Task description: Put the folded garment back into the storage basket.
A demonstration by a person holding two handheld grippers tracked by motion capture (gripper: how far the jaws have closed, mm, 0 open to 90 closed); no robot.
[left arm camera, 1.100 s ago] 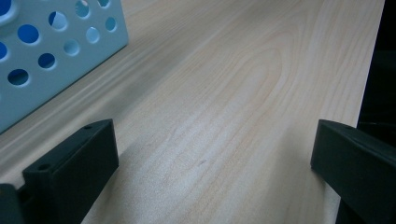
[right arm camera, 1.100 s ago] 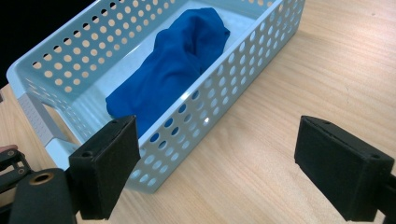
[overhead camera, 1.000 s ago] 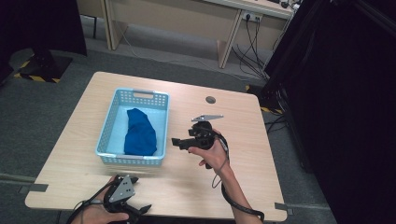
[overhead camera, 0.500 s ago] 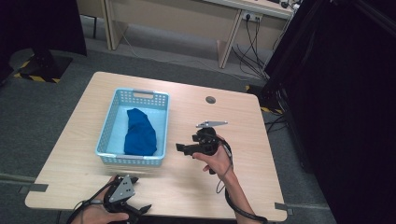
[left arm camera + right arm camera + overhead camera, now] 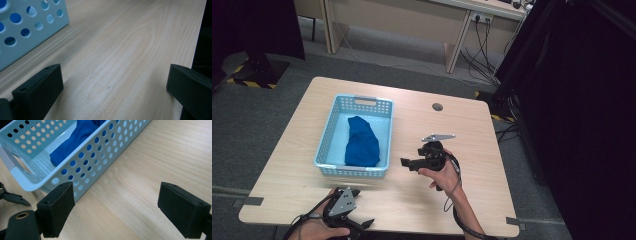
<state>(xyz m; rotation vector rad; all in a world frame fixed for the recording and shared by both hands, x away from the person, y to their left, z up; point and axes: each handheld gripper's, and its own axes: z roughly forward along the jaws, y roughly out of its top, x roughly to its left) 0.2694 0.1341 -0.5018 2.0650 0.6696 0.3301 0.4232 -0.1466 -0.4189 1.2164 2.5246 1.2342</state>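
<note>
the right tongs [image 5: 404, 163] now sit lower and nearer the tabletop [image 5: 472, 145] than a second ago, when they hovered a little farther off and higher beside the basket [image 5: 356, 172]; the left tongs [image 5: 362, 223] have not shifted from the near edge. the blue cloth [image 5: 361, 145] lies bunched inside the light blue basket, on the left half of the tabletop, just as it did before. judging from that, the cloth is already put away and the right hand looks to be settling after the drop, or lining up for the basket's right wall.

the right hand [image 5: 439, 172] holds its tool level, pointing left toward the basket's near right corner, wrist bent back, cable trailing down the forearm. in the right gripper view its tongs [image 5: 125, 212] stand wide apart with bare wood between them, the basket wall [image 5: 100, 162] just beyond the left pad and the cloth [image 5: 75, 140] visible through the holes. the left hand [image 5: 314, 230] rests low at the near left edge, its tool aimed right along the tabletop; in the left gripper view those tongs [image 5: 115, 85] are also apart and hold nothing, with a corner of the basket [image 5: 27, 27] at the far left.
</note>
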